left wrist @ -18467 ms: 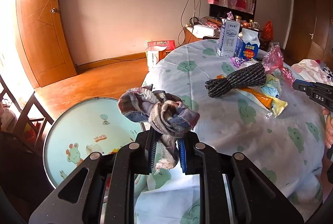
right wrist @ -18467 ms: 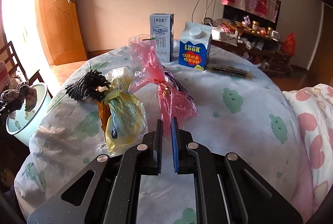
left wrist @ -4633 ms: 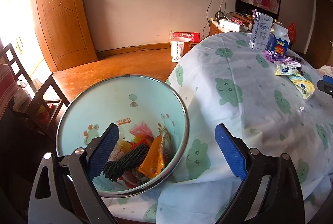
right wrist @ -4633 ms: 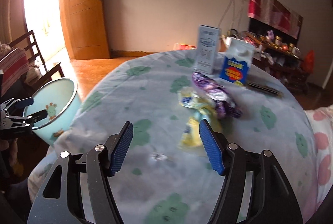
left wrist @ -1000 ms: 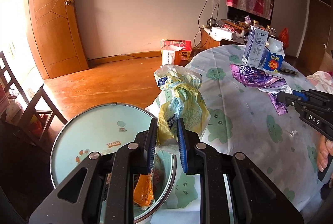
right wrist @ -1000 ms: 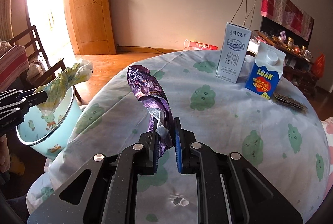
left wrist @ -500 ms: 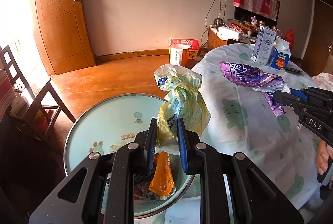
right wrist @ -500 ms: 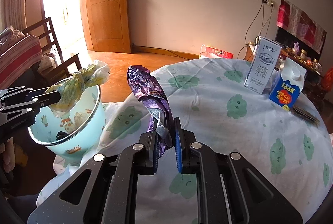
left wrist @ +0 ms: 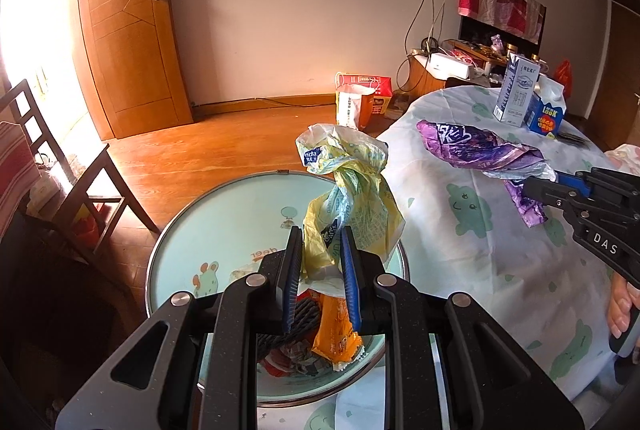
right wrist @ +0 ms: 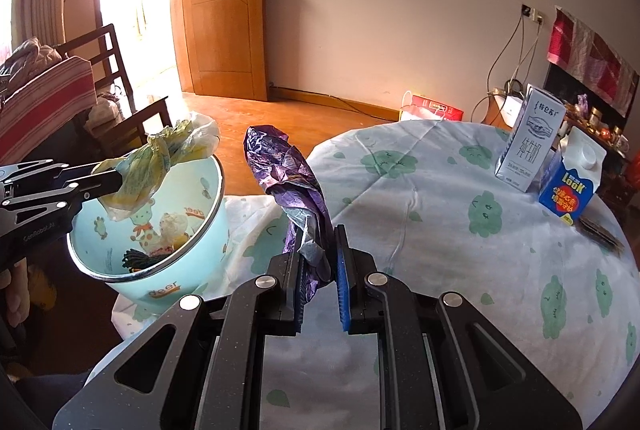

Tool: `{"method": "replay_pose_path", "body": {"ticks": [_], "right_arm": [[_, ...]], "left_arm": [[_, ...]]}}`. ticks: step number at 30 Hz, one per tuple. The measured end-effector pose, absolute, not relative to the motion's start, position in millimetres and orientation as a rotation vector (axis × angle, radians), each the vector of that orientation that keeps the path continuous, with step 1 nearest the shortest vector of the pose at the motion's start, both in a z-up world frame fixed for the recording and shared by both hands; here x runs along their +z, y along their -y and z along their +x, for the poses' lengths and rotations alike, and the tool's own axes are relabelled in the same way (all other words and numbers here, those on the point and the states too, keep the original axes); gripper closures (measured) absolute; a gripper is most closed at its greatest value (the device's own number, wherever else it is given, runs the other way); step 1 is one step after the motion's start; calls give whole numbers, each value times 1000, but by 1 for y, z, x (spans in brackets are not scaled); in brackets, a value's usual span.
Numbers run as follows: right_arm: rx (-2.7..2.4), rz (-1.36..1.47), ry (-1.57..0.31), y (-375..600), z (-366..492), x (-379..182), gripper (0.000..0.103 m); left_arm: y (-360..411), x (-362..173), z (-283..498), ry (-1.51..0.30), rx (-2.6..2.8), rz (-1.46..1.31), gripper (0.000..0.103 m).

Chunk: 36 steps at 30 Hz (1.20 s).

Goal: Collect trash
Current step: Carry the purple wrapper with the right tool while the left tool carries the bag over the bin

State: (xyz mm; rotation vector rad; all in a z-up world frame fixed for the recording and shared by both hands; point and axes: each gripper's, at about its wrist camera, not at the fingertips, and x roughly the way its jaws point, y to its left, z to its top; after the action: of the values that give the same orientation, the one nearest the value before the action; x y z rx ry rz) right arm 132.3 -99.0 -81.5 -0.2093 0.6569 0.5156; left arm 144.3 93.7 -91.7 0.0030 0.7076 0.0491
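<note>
The yellow bag (left wrist: 348,198) hangs pinched in the left gripper (left wrist: 320,270) right over the open bin (left wrist: 224,214) — placed, I judge, so that letting go drops it onto the rubbish already inside. The purple wrapper (right wrist: 296,190) is clamped in the right gripper (right wrist: 318,270) above the table edge, beside the bin, likely next in. Two cartons (right wrist: 532,142) stand far back on the tablecloth (right wrist: 440,230) — a wooden floor, a door and a chair lie beyond.
</note>
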Motion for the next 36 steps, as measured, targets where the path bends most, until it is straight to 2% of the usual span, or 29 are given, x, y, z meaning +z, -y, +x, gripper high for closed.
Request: {"method": "replay_pose_path", "body": {"ticks": [36], "right_arm": [[591, -249, -643, 60, 118, -82, 89]], "left_arm": [[-128, -96, 119, -715, 117, -3, 84]]}}
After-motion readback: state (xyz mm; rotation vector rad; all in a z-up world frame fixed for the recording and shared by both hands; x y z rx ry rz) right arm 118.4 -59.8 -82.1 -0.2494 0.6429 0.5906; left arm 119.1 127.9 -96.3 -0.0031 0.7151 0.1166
